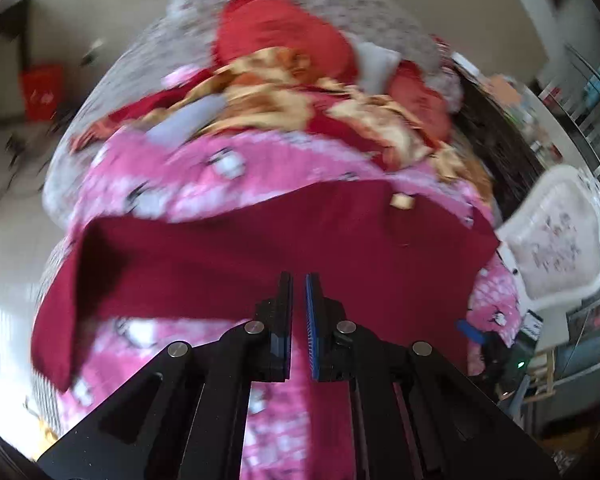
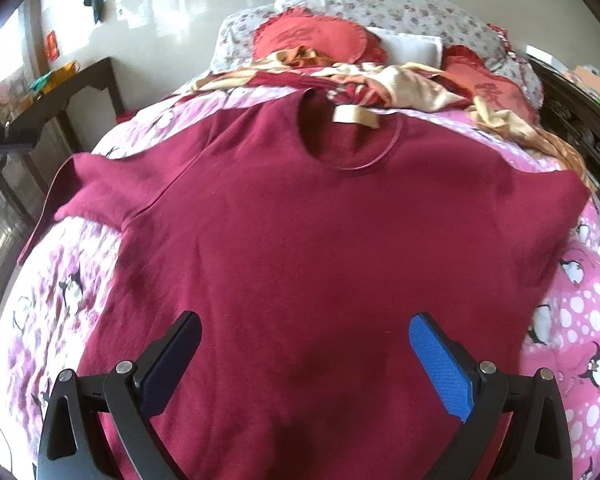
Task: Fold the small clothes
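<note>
A dark red short-sleeved shirt (image 2: 308, 248) lies spread front-up on a pink penguin-print blanket (image 2: 580, 320), neckline and cream label (image 2: 354, 118) toward the pillows. My right gripper (image 2: 306, 320) hovers open over the shirt's lower middle, with nothing between its fingers. In the blurred left wrist view the left gripper (image 1: 299, 280) is shut on the shirt (image 1: 220, 264). Red cloth runs down the narrow slit between its pads. Part of the shirt is lifted off the blanket (image 1: 172, 184), and pink print shows under its raised edge.
Red pillows (image 2: 312, 36) and a crumpled gold-and-red quilt (image 2: 400, 76) lie beyond the shirt. A dark wooden bed frame (image 2: 580, 120) runs along the right. A dark side table (image 2: 60, 96) stands on the left and a white chair (image 1: 560, 240) on the right.
</note>
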The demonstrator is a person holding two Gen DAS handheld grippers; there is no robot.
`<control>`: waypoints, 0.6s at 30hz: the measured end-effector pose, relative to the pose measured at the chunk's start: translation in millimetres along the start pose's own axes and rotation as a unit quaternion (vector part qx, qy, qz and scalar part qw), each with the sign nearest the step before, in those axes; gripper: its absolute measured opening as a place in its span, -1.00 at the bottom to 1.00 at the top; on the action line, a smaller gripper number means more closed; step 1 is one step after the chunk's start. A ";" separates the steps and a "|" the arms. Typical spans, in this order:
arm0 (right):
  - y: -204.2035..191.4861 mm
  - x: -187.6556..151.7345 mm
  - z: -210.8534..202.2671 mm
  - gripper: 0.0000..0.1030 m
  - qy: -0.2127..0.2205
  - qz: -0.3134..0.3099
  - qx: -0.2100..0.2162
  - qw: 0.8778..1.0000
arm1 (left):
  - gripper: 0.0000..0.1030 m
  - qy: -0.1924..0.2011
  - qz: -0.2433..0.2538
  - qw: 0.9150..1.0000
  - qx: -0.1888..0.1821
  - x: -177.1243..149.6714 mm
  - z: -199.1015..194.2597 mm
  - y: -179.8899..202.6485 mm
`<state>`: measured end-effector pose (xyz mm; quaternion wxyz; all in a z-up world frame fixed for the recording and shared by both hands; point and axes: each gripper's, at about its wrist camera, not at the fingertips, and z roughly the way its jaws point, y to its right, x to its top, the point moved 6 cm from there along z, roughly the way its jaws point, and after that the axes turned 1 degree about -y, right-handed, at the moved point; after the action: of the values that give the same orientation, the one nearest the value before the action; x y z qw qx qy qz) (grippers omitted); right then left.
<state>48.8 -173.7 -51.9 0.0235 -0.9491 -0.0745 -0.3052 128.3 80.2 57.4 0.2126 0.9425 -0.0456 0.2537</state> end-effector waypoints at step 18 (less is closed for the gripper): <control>-14.9 -13.6 15.2 1.00 -0.026 0.000 0.032 0.999 | -0.09 -0.024 -0.065 0.958 0.277 -63.2 29.5 -203.3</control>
<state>44.3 -159.3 -72.2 0.0522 -0.9553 -0.0847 -0.2782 126.4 250.4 -73.8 -0.0416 0.9713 0.0827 0.2192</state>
